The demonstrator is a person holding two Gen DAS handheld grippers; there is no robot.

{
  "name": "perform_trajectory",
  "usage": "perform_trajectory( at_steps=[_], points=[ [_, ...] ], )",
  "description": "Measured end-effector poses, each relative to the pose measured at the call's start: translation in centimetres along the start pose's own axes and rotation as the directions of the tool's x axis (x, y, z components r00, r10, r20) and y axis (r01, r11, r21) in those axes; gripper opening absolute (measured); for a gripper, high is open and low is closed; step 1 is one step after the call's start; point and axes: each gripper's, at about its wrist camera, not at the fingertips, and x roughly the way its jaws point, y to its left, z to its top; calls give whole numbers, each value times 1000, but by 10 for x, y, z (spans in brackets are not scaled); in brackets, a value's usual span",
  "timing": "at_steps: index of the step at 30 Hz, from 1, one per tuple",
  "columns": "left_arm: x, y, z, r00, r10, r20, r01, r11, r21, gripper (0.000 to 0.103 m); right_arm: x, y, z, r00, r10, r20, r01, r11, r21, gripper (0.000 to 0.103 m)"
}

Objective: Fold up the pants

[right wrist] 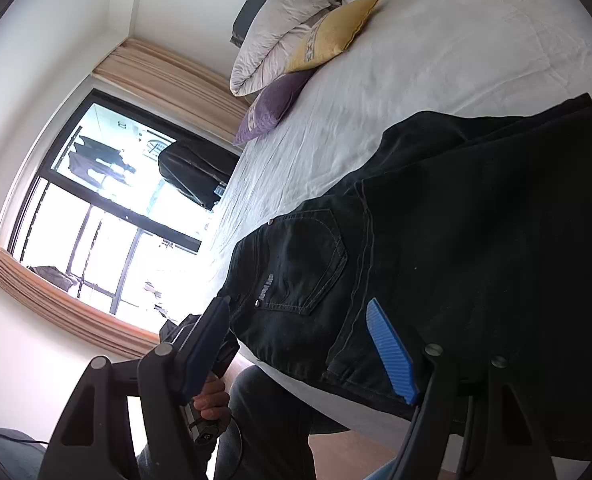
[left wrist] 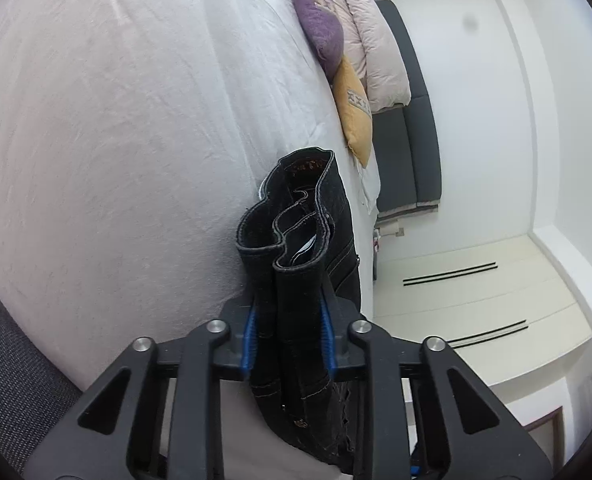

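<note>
The black jeans (right wrist: 435, 240) lie on the white bed sheet (right wrist: 435, 60), near the edge of the bed closest to you, with a back pocket (right wrist: 307, 260) facing up. Your left gripper (left wrist: 288, 344) is squeezed tight on the waistband (left wrist: 296, 216), and you can see the thick bunch of denim pinched between its blue pads (left wrist: 249, 340). Your right gripper (right wrist: 299, 344) is wide open, holding nothing. It hangs just over the jeans by the pocket.

Here is what could go wrong. The bunch in your left gripper is fat, with many layers. If you pull hard or fast, some layers could slip out and the fold would go crooked. Part of the jeans sits close to the bed edge, so their weight could drag them down toward the floor. If your right gripper closes on only the top layer, the bottom layer stays behind and wrinkles. The sheet is loose too, so you might pinch it by mistake. The yellow cushion (right wrist: 335, 36) and purple cushion (right wrist: 272, 108) are well apart, so they should not get in your way.
</note>
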Motion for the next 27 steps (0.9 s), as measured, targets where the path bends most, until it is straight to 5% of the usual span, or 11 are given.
perform_trajectory(
  at_steps=[6, 14, 19, 27],
  points=[
    [4, -20, 2, 1000, -24, 15, 24, 999, 46, 18, 10, -10, 4, 997, -68, -31, 67, 998, -5, 70],
    [9, -110, -15, 1000, -28, -11, 30, 948, 317, 18, 30, -43, -4, 984, -148, -100, 152, 988, 25, 56],
    [30, -178, -53, 997, -20, -81, 59, 854, 517, 18, 15, -23, 23, 989, -116, -89, 116, 993, -2, 69],
    [95, -247, -157, 962, 57, -267, 168, 649, 742, 18, -31, -18, 71, 999, 32, -43, -29, 998, 64, 87]
  ],
)
